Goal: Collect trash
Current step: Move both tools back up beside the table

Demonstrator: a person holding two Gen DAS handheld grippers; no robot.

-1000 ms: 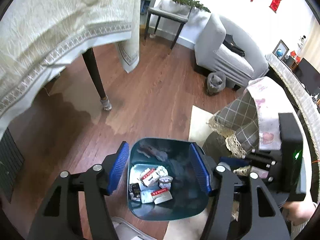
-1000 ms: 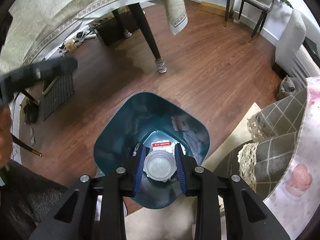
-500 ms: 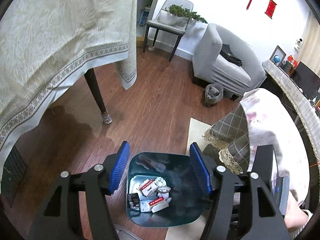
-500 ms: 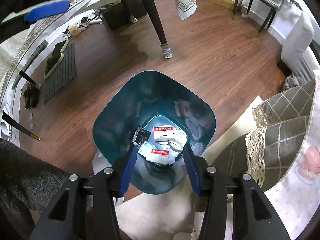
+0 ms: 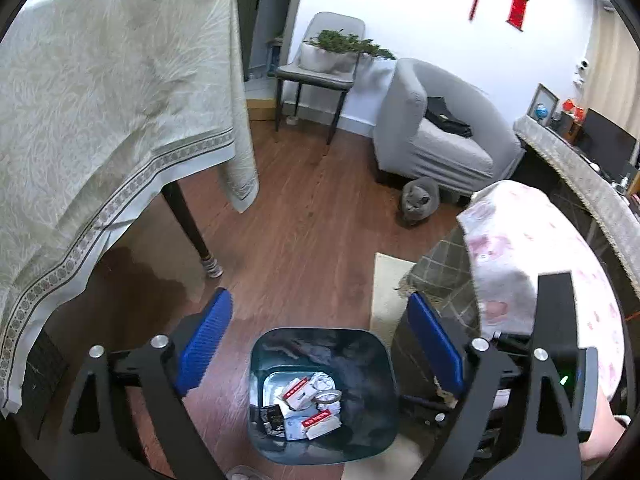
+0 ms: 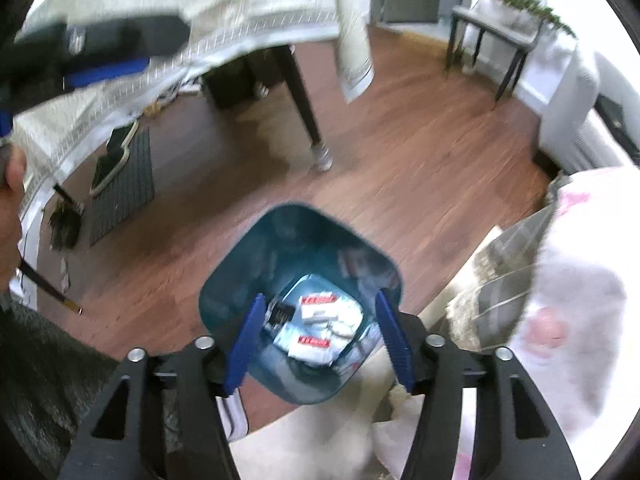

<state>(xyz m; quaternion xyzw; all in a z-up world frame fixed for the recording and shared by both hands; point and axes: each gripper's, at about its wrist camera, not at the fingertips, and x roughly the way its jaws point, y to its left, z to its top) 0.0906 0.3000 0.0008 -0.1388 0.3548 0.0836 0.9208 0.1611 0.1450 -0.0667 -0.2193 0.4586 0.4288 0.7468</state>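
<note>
Wood floor, white wall — grey armchair, cloth-draped table.

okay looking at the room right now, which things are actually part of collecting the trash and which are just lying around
Part of the job:
teal trash bin
white packets and other litter inside it
left gripper and right gripper, both open, nothing between the pads

Just around:
grey cat
armchair
clothed table
floor mat

A pale cream patterned tablecloth drapes over a table with a dark wooden leg on the reddish-brown plank floor. A grey cat sits just beside a grey upholstered armchair; a potted green plant rests on a grey chair.
</note>
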